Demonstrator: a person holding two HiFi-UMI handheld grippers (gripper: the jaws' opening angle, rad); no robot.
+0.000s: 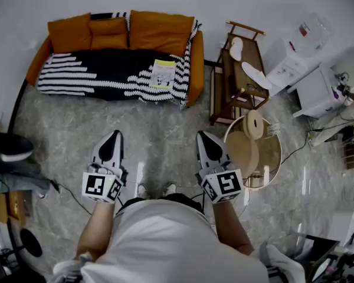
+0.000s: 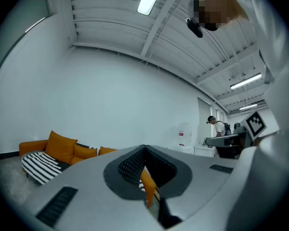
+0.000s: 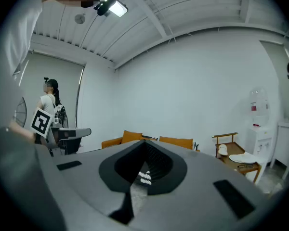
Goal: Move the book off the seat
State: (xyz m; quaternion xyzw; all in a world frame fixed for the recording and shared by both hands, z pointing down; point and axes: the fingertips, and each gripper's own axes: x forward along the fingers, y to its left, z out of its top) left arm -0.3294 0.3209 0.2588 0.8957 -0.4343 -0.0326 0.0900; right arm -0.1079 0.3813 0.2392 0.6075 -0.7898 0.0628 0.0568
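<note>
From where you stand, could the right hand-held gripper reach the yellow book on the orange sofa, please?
Probably not yet: grey floor separates the right hand-held gripper from the yellow book, though nothing blocks the way.

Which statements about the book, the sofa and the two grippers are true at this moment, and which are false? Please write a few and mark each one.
1. The book lies on the seat of the sofa. True.
2. The left gripper holds the book. False: its jaws are together on nothing, and it is well short of the sofa.
3. The right gripper is shut and empty. True.
4. In the head view the book is at the sofa's left end. False: it lies near the right end, on the striped blanket.
</note>
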